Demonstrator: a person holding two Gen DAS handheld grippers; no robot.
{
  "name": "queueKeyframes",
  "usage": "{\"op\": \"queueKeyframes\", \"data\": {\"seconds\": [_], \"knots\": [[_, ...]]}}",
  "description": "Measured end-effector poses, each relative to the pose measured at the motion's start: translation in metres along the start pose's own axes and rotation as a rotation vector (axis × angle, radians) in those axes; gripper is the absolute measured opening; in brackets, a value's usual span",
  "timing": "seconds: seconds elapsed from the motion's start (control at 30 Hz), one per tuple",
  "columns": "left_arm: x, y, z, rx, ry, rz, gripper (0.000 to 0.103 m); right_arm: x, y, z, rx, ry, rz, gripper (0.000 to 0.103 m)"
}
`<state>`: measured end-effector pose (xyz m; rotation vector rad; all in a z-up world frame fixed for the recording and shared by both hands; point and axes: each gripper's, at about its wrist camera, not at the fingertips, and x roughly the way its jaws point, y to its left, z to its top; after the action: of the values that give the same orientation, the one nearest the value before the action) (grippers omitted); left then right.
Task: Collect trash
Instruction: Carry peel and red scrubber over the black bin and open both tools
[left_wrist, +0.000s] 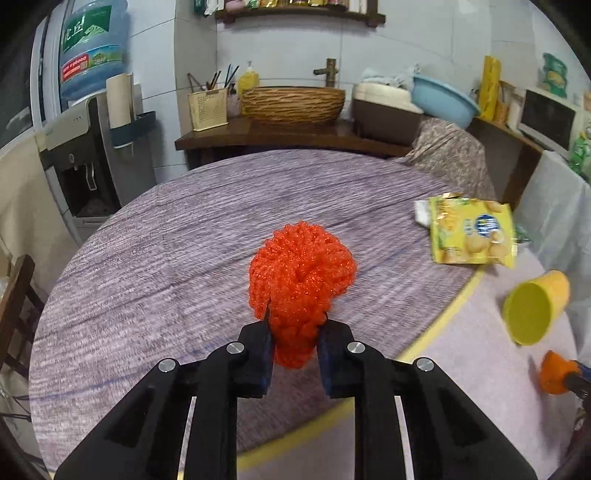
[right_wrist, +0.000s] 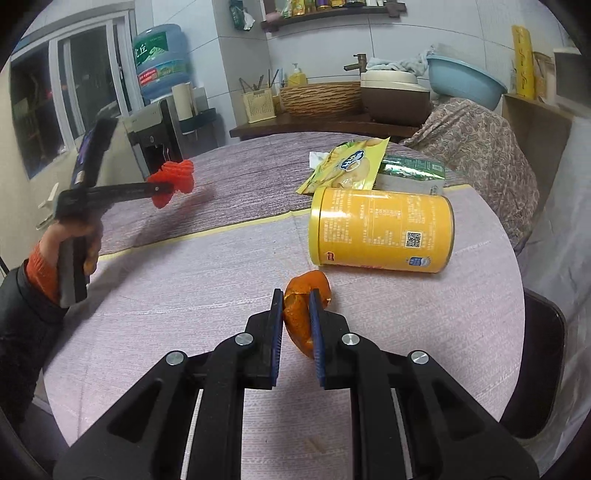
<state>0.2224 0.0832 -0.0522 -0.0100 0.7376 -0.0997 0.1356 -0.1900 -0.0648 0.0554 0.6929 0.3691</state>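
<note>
Your right tool (right_wrist: 296, 295) is clamped on one piece of orange peel (right_wrist: 306, 295), glossy and curled, held just above the pale mat of the bench (right_wrist: 207, 280). Your left tool (left_wrist: 295, 325) is closed on one red foam fruit net (left_wrist: 301, 273), puffy and mesh-textured, lifted over the striped cloth. Farther off lie one yellow cylindrical can (right_wrist: 380, 229) on its side and one crinkled yellow snack bag (right_wrist: 351, 162) touching it, with a green packet (right_wrist: 413, 168) behind.
</note>
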Motion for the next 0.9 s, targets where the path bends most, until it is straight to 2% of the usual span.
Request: {"op": "queueKeyframes", "data": {"seconds": [0.27, 0.37, 0.57, 0.77, 0.9], "knots": [[-0.053, -0.042, -0.029, -0.016, -0.047, -0.164, 0.020, -0.024, -0.007, -0.016, 0.048, -0.039, 0.021, 0.015], [-0.067, -0.070, -0.040, 0.025, -0.055, -0.207, 0.020, -0.034, -0.013, -0.023, 0.073, -0.056, 0.016, 0.015], [-0.081, -0.130, -0.057, 0.096, -0.035, -0.349, 0.020, -0.052, -0.032, -0.035, 0.119, -0.085, -0.007, 0.015], [-0.078, -0.198, -0.063, 0.193, -0.004, -0.467, 0.020, -0.082, -0.070, -0.045, 0.174, -0.141, -0.108, 0.015], [-0.073, -0.241, -0.064, 0.251, 0.022, -0.543, 0.020, -0.101, -0.117, -0.054, 0.247, -0.169, -0.209, 0.015]]}}
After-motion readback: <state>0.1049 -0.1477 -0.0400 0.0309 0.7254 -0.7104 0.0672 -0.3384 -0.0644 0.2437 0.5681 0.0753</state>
